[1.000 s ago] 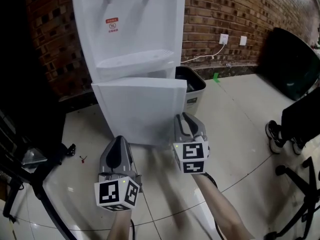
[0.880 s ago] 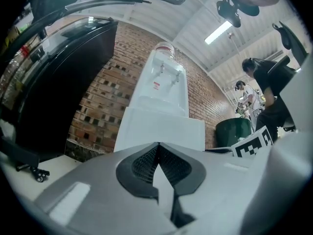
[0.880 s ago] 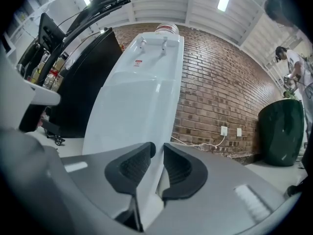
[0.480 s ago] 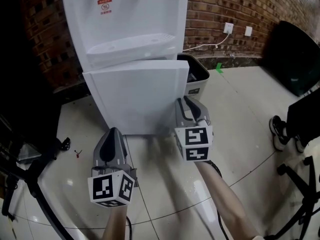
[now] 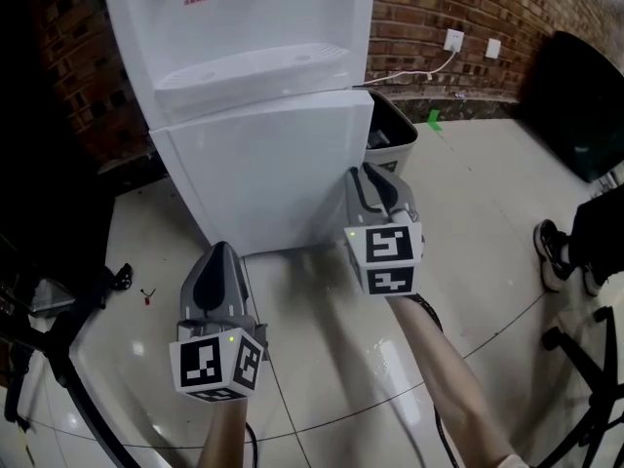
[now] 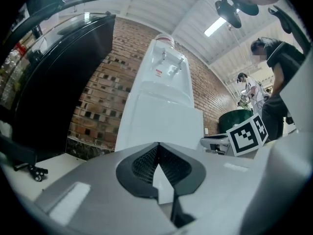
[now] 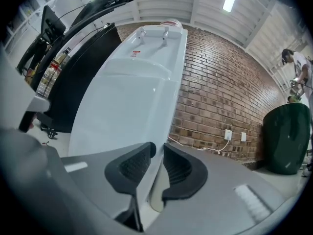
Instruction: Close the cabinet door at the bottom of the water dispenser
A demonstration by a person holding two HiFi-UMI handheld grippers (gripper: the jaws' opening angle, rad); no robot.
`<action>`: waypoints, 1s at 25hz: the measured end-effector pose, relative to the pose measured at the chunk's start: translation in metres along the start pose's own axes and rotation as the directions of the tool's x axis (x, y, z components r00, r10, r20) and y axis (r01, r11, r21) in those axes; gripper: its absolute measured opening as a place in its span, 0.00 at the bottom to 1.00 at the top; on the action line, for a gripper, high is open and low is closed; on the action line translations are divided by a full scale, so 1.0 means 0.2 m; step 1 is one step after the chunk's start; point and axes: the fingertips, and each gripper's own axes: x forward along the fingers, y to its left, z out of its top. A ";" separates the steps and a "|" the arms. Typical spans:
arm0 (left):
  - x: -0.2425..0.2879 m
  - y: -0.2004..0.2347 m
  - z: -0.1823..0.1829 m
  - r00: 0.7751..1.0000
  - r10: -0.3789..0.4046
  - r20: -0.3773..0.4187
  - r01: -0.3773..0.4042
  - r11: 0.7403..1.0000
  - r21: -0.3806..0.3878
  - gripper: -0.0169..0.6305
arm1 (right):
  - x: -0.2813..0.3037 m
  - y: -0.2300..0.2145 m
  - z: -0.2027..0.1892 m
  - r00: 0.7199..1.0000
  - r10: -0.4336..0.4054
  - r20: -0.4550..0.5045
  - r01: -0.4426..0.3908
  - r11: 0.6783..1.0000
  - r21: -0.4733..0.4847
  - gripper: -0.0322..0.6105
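The white water dispenser [image 5: 244, 27] stands against the brick wall, and its white cabinet door [image 5: 263, 174] at the bottom lies nearly flush with the body. My right gripper [image 5: 370, 178] is at the door's right edge, shut on that edge. In the right gripper view the door panel [image 7: 122, 111] runs between the two pads of my right gripper [image 7: 157, 153]. My left gripper [image 5: 216, 261] hangs lower left over the floor, apart from the door, shut and holding nothing; its tips [image 6: 157, 148] meet in front of the dispenser [image 6: 161, 97].
A dark bin [image 5: 392, 130] sits right behind the door's right edge. A wall socket [image 5: 453, 40] with a cable is on the brick wall. Black chair legs [image 5: 39, 330] stand at the left, a chair base [image 5: 585, 359] and a shoe [image 5: 551, 252] at the right.
The door has swung in toward the dispenser body with my right gripper on its edge. My left gripper has sunk lower and further from the door.
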 end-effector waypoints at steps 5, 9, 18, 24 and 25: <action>0.05 0.01 -0.06 1.000 0.014 -0.009 -0.014 1.000 -0.020 0.05 | 0.08 -0.01 -0.01 1.000 0.005 -0.005 -0.005 1.000 0.023 0.16; 0.07 0.02 -0.11 1.000 0.015 -0.008 -0.015 1.000 -0.025 0.05 | 0.14 -0.03 -0.02 1.000 0.009 -0.015 -0.008 0.998 0.064 0.16; 0.12 0.04 -0.08 0.999 0.031 -0.009 -0.031 0.999 -0.014 0.05 | 0.21 0.01 -0.01 0.999 0.038 0.005 -0.038 0.996 0.076 0.11; 0.12 0.04 -0.09 0.999 0.032 -0.015 -0.032 0.999 -0.018 0.05 | 0.21 0.01 -0.01 0.999 0.041 -0.004 -0.040 0.996 0.085 0.11; 0.12 0.03 -0.09 0.999 0.031 -0.013 -0.031 0.999 -0.015 0.05 | 0.20 0.00 -0.02 0.999 0.039 -0.006 -0.038 0.994 0.099 0.11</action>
